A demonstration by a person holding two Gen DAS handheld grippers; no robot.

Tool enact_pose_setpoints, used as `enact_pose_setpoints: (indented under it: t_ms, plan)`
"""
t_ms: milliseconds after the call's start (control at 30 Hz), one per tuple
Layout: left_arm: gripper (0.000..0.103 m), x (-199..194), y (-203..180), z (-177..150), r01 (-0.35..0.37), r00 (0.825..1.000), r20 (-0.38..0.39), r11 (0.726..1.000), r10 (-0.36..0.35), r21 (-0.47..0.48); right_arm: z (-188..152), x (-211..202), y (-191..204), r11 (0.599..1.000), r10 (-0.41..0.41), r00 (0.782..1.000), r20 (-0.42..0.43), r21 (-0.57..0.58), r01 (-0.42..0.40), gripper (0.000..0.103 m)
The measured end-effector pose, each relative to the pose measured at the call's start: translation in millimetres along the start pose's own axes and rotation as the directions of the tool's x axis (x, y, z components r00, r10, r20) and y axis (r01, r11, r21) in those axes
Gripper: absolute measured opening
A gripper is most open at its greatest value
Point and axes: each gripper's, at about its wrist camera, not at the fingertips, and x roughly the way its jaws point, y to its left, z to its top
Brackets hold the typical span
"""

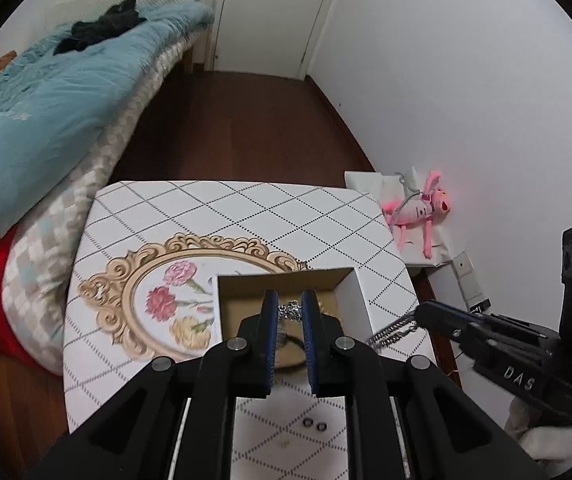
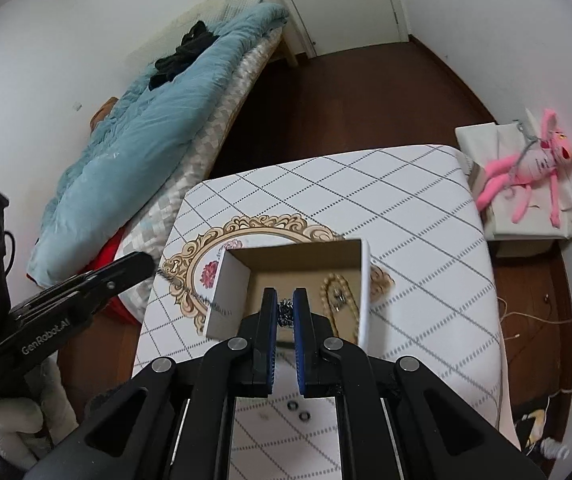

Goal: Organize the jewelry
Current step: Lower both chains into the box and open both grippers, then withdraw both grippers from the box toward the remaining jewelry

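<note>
An open cardboard box [image 1: 348,280] [image 2: 306,254] stands on the patterned table [image 1: 246,216] [image 2: 366,192]. My left gripper [image 1: 290,300] hangs above the box, shut on a silver chain [image 1: 291,311]. My right gripper [image 2: 285,296] is also above the box and shut on a silver chain [image 2: 285,314]. In the left wrist view the right gripper [image 1: 422,314] shows at the right with blurred chain links [image 1: 390,332] dangling from its tip. In the right wrist view the left gripper [image 2: 148,262] shows at the left, chain trailing from it. A gold beaded necklace [image 2: 336,292] lies inside the box.
Two small dark rings [image 1: 314,424] [image 2: 299,410] lie on the table near its front edge. A bed with a blue quilt [image 1: 46,100] [image 2: 146,140] runs along the left. A pink plush toy [image 1: 418,212] [image 2: 526,168] lies on a white box to the right.
</note>
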Motion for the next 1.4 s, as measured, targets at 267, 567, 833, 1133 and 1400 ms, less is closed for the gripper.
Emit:
enact_pose_setpoints:
  t_ms: [267,567,833,1133,1400]
  plan:
    - [0.010,63.1,17.5,11.5,0.012,0.989,-0.145,0.999,-0.017,-0.032,32.2,70.4,0.6,1.000,-0.001,0.992,-0.125,-0.006,0.000,0.008]
    - [0.028,89.1,41.5,5.8,-0.157,0.964,-0.230,0.985,0.137,-0.071,43.8,130.0,10.1,0.999,-0.031,0.959,-0.282,-0.045,0.019,0.009]
    - [0.075,88.3,53.8,-4.8,-0.289,0.940,-0.209,0.955,0.269,-0.069,37.4,123.2,-0.1,0.986,-0.161,0.958,-0.239,-0.084,0.145,0.037]
    - [0.101,89.4,49.2,-38.2,-0.350,0.924,-0.179,0.936,0.337,-0.043,0.7,96.3,-20.1,0.923,-0.380,0.917,-0.125,-0.124,0.365,0.093]
    - [0.103,83.4,33.2,-55.9,-0.345,0.930,-0.144,0.938,0.339,-0.023,-27.0,89.5,-26.2,0.897,-0.435,0.895,-0.103,-0.133,0.421,0.103]
